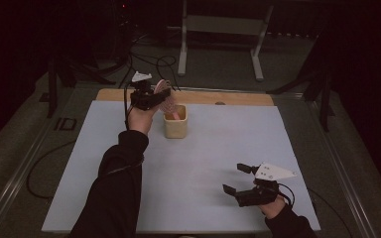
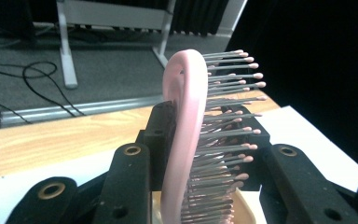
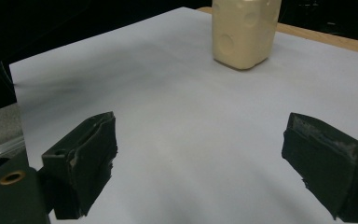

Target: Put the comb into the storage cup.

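A pink hairbrush (image 2: 186, 140) with pink-tipped bristles stands on end between the jaws of my left gripper (image 2: 205, 140), which is shut on its head. In the high view that left gripper (image 1: 159, 97) holds the hairbrush (image 1: 167, 103) over a cream cup (image 1: 175, 125) at the back of the table, the handle dipping into the cup. The cup's rim (image 2: 242, 210) shows below the brush. My right gripper (image 1: 237, 178) rests near the table's front right, open and empty. Its jaws stand wide apart around bare white surface, and the cream cup (image 3: 244, 32) lies far ahead.
A white sheet (image 1: 188, 173) covers most of the table, with a wooden strip (image 1: 203, 97) bare along the back edge. Behind the table are a white stand's legs (image 1: 218, 44) and cables on a grey floor. The surroundings are dark.
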The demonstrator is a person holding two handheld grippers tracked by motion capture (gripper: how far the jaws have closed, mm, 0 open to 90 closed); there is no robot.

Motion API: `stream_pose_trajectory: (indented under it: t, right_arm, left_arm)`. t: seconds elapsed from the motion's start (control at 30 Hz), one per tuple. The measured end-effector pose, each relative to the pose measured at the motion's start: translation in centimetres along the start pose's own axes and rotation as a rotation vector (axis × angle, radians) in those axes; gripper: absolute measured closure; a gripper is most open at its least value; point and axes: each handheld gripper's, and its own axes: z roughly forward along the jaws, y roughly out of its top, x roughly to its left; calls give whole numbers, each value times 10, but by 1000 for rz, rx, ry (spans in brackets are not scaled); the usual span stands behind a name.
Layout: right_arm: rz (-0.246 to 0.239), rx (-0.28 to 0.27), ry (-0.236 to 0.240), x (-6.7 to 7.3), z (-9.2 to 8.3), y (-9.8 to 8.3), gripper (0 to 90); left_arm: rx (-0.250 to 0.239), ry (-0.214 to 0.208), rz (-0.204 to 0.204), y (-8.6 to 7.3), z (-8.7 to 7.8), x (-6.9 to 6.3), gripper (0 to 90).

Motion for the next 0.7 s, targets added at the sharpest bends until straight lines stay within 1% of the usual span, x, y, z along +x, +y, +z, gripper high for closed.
stream_pose_trajectory:
  t: [0.03,0.17,0.33,0.43,0.53,0.57,0.7]
  right_arm:
    - [-3,0,0,0,0,0,96]
    - [3,-3,1,-1,0,0,96]
    - [4,-4,2,-1,0,0,96]
    - [3,-1,-1,0,0,0,97]
    - [3,-7,2,-1,0,0,96]
    - [8,-1,5,-1,0,0,96]
    - [6,-5,5,-1,0,0,97]
  left_arm:
    - [15,-6,0,-1,2,1,660]
    - [31,-13,-9,-6,5,5,659]
    - [27,-18,-13,-8,5,8,658]
    - [37,-17,-13,-7,5,10,656]
    - [35,-21,-15,-8,5,12,654]
    - [35,-22,-23,-8,5,14,653]
    - [41,-21,-24,-8,5,17,650]
